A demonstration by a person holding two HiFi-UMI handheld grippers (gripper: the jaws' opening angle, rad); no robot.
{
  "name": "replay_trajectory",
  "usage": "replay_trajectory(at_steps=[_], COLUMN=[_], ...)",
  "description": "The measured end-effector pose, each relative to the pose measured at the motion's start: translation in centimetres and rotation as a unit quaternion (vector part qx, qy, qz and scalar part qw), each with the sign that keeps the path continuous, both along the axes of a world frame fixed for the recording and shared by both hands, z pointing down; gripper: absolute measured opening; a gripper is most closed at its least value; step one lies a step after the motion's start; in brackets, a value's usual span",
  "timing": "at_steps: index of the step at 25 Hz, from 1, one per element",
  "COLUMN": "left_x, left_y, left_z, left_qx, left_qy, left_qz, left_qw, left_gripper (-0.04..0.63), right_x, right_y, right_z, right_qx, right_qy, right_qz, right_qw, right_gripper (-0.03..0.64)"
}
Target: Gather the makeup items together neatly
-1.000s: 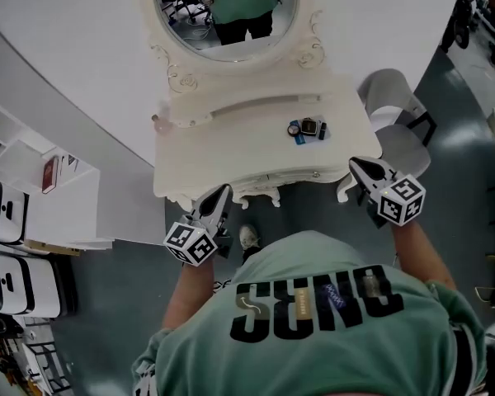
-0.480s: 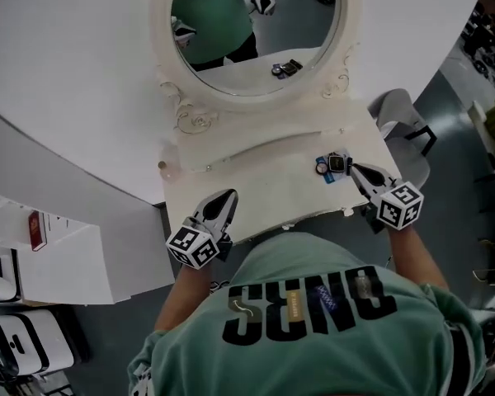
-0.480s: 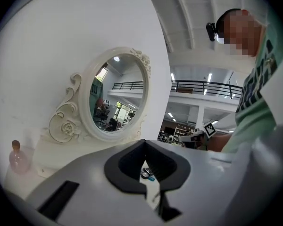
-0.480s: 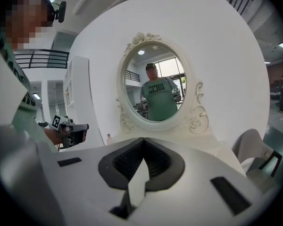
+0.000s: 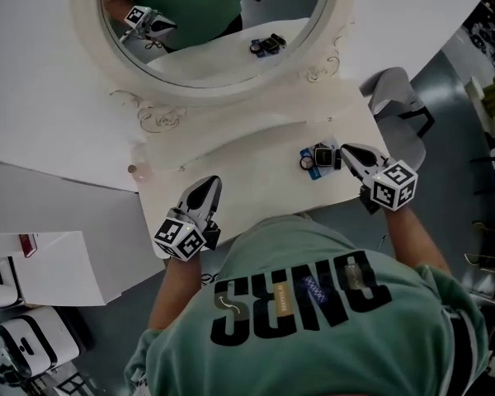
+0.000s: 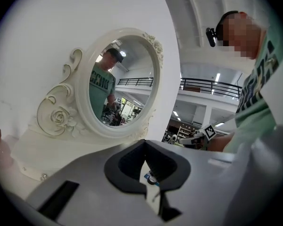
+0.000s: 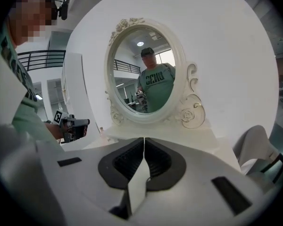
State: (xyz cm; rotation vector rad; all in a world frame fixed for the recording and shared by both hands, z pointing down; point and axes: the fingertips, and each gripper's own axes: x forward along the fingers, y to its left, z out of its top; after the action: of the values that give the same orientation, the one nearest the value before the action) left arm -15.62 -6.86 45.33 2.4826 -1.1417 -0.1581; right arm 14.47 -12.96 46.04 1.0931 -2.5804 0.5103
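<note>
Now the left gripper (image 5: 207,186) and right gripper (image 5: 346,149) are both hovering shut tight and empty, the right one just beside the makeup items (image 5: 318,157) sitting near the dressing table's (image 5: 256,170) right end, where a closed-jaw nudge risks knocking them off.

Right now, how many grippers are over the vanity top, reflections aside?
2: left gripper over the front left of the vanity, jaws shut; right gripper at its right side, shut, tip beside the makeup items. None hidden.
</note>
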Motion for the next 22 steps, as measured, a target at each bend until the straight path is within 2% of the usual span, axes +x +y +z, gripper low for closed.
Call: replay_trajectory(at_steps=[4,6,8,11,13,16,22], left_x=[4.5,6.6,8.3,10.8,12.5,14.8,17.6], left_y=[-3.1,-4.3,-5.1,-6.3,-7.2,-8.0,-8.1], left_z=[0.2,0.8,1.8,3.6,4.7,6.0,7.8], left_qx=[-0.004,-0.01,-0.026,-0.05,-0.06,-0.073,-0.09], left_qy=[0.011,0.008,0.006,0.001,-0.002,-0.004,-0.008], left_qz=[-0.031,-0.041,-0.051,-0.055,-0.051,-0.043,-0.031], left_qw=[0.9994,0.9991,0.9984,0.9972,0.9969,0.9964,0.9954], left_gripper=[0.006,0.006,0.006,0.006,0.006,0.006,0.006], right_x=[3.1,3.9,4.2,4.9,5.7,6.4,7.0], right_y=[-3.6,-4.7,-4.7,-3.6,-3.0,-2.4,-2.4], right_z=[2.0,4.0,7.0,12.1,15.3,19.1,23.6], right_qx=[-0.002,-0.005,-0.016,-0.044,-0.074,-0.119,-0.137], right_qy=[0.042,0.085,0.136,0.216,0.253,0.275,0.313], right_qz=[-0.067,-0.121,-0.187,-0.281,-0.318,-0.338,-0.337], right_qw=[0.997,0.989,0.973,0.934,0.911,0.892,0.878], right_gripper=[0.004,0.069,0.131,0.219,0.298,0.351,0.37])
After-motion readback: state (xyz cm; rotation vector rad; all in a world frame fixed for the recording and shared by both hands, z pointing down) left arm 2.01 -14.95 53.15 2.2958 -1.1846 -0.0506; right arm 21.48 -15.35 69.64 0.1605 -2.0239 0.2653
